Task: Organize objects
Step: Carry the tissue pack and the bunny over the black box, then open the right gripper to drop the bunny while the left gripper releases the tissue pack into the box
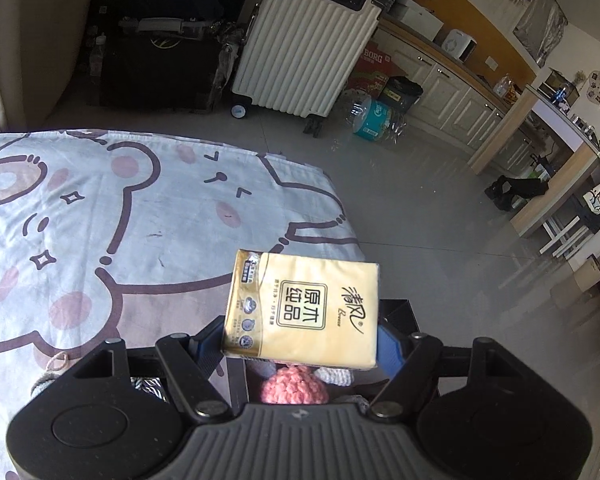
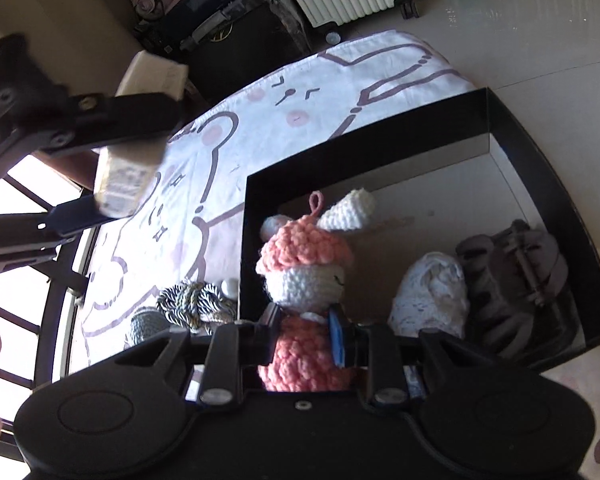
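Your left gripper (image 1: 300,336) is clamped across the yellow tissue pack (image 1: 304,306), which hangs in the air just above the near corner of the black box (image 2: 500,120); the pack fills the span between the jaws, so they stand wide but pressed against its sides. Your right gripper (image 2: 306,338) is closed on the body of the pink crocheted doll (image 2: 306,276), its head and white ear standing up past the fingertips, over the left part of the black box's inside. The pack is light, soft and wrapped in slick film, so it looks likely to dent and slide if you squeeze only its corners; hold it across the short sides near the middle, as you have it, and keep it level. The doll is soft yarn, light and squashy, with nothing brittle about it; a hold round the thick body is surer than one on the head or the thin loop on top, which would let it swing. Inside the black box, to the right of the doll, a white crumpled cloth (image 2: 430,292) and a grey bundle (image 2: 516,276) already lie. Left of the black box, on the cartoon sheet (image 2: 260,120), a striped cord bundle (image 2: 196,300) waits.
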Motion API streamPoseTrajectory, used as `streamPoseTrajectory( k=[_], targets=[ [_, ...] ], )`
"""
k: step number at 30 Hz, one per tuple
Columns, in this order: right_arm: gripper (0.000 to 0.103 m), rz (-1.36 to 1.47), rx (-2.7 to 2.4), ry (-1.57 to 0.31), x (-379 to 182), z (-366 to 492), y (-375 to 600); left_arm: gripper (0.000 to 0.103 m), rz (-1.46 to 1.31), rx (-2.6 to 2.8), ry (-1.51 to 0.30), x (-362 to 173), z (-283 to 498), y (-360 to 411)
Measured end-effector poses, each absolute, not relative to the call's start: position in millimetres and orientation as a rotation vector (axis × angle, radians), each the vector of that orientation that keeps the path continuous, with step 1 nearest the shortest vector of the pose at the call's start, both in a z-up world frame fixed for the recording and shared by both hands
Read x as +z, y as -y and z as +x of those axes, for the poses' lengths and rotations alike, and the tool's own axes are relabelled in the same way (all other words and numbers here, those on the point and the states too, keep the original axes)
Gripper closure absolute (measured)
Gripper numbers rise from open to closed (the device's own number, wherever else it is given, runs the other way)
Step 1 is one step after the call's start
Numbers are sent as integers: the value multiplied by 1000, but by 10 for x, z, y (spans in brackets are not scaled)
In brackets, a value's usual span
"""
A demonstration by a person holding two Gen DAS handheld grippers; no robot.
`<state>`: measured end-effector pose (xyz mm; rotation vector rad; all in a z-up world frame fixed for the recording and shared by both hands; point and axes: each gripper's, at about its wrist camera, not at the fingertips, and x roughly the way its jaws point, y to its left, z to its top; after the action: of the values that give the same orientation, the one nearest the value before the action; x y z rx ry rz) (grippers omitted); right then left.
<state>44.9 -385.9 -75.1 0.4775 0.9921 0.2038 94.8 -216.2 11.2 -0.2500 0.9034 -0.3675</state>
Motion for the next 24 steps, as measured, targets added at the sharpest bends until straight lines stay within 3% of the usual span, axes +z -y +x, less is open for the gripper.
streamPoseTrajectory(
  k=[16,22,24],
  targets=[
    [74,551,219,-1004,-973,580,3936,28,-291,-358,-965,-265,1065,2374],
    [53,597,180,-930,-921,443,4074,28,-291,-373,-966,-285,1104,2474],
    [53,587,181,-912,-853,383,4113,28,-289,-383,-968,-297,1110,2532]
  ],
)
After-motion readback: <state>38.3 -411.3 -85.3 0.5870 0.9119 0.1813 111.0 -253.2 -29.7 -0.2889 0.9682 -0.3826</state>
